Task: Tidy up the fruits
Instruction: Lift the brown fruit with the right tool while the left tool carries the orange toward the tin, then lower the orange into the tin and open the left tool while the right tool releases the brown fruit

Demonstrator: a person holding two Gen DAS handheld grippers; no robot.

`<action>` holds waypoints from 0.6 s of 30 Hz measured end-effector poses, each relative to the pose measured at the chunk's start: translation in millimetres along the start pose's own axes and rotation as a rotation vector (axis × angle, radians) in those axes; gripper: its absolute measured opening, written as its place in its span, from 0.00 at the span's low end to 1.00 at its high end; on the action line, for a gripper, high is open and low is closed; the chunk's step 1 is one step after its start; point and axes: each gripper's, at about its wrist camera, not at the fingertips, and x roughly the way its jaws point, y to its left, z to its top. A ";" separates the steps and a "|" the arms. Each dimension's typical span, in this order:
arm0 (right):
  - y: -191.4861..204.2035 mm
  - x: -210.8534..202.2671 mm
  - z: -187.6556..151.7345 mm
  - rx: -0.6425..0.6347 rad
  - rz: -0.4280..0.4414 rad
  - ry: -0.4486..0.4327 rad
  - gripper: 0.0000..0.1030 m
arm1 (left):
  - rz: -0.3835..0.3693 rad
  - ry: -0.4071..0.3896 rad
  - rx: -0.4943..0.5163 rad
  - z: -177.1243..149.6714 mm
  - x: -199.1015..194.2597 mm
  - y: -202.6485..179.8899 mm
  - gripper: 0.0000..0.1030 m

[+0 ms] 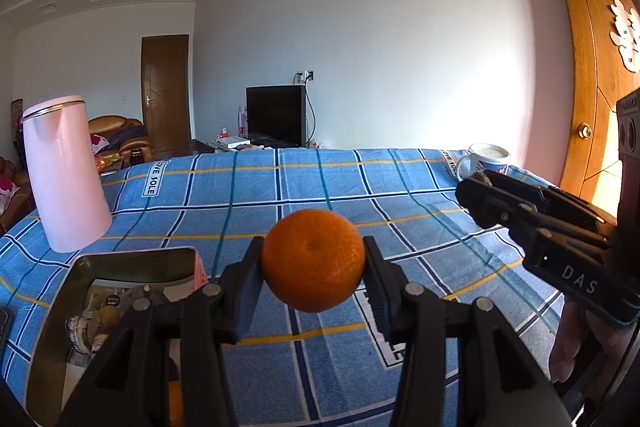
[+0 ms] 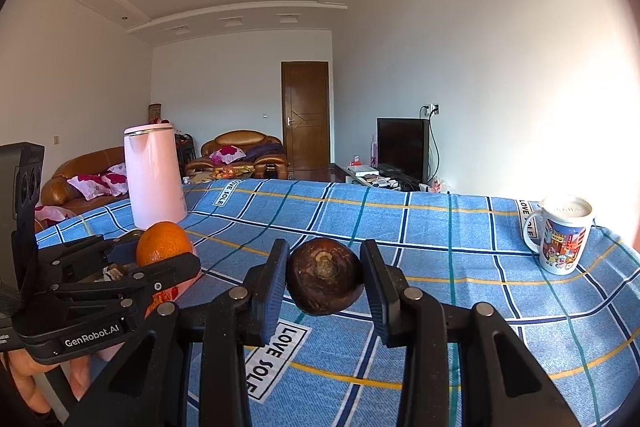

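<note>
An orange (image 1: 314, 259) hangs above the blue checked tablecloth (image 1: 320, 183), clamped between the pads of my left gripper (image 1: 314, 263). The same orange (image 2: 163, 242) shows at the left of the right wrist view, in the left gripper (image 2: 160, 259). My right gripper (image 2: 325, 277) is shut on a dark brown round fruit (image 2: 325, 275), held above the cloth (image 2: 440, 247). From the left wrist view the right gripper (image 1: 476, 187) enters at the right edge, and the brown fruit barely shows at its tip.
An open metal tin (image 1: 100, 307) with packets inside lies at the lower left, just below the left gripper. A pink kettle (image 1: 64, 175) stands at the back left. A printed mug (image 2: 562, 235) sits at the far right. A hand (image 1: 576, 343) holds the right gripper.
</note>
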 end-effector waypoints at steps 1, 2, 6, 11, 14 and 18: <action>4.0 1.2 1.7 -0.001 0.011 0.001 0.37 | 0.004 0.001 -0.002 -0.5 -1.7 2.8 0.47; 8.1 2.7 3.1 -0.003 0.021 0.002 0.37 | 0.009 0.002 -0.006 -1.4 -3.7 6.2 0.47; 26.6 8.2 7.7 -0.016 0.057 0.007 0.37 | 0.029 0.003 -0.020 -3.3 -11.7 20.3 0.47; 52.5 14.0 14.1 -0.035 0.107 0.013 0.38 | 0.063 0.000 -0.046 -6.8 -23.6 41.4 0.47; 68.3 18.1 17.4 -0.045 0.142 0.018 0.38 | 0.084 -0.001 -0.064 -8.4 -29.6 55.2 0.47; 88.8 26.8 20.8 -0.061 0.180 0.027 0.38 | 0.112 0.005 -0.092 -10.0 -35.1 76.0 0.47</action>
